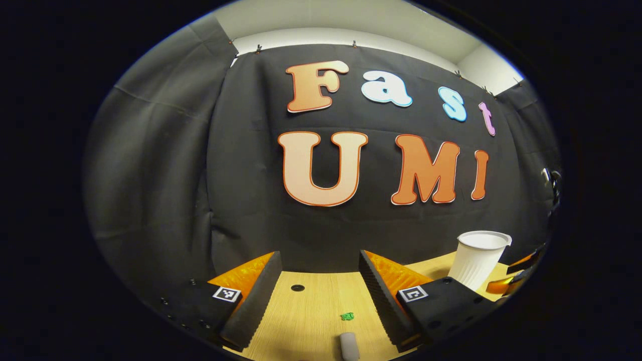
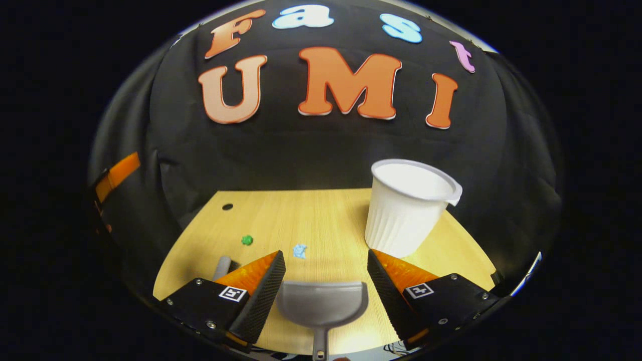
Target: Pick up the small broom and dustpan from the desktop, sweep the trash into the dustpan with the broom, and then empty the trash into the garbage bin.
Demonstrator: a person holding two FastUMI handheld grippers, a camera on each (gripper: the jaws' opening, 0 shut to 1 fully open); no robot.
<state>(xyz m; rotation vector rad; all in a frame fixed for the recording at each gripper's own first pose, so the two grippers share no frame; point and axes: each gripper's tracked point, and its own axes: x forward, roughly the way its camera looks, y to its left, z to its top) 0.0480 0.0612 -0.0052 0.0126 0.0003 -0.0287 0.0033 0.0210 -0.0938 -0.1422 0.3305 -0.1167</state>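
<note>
Grippers, two, mine, both spread wide and holding nothing.

Right gripper [image 2: 326, 281]: poised low over the near edge of the desktop [image 2: 331, 220]. Dustpan [image 2: 322, 304], grey, lies flat directly between its fingers, scoop toward the far edge, handle running back toward me along the gripper's own line. Nearest tool to this hand; I judge a short drop onto the handle would take it.

Left gripper [image 1: 318, 296]: also low at the near edge. Broom [image 1: 349, 345], grey rounded end only, sits between the fingers at the bottom of the left gripper view; its long axis appears to point away from me, though most of it is hidden.

Trash: green scrap [image 2: 247, 239], toward the left side of the desktop, just beyond the broom; blue scrap [image 2: 299, 250], just ahead of the dustpan's lip.

Garbage bin [image 2: 409, 208]: white ribbed cup, upright, right side of desktop, beside my right finger.
</note>
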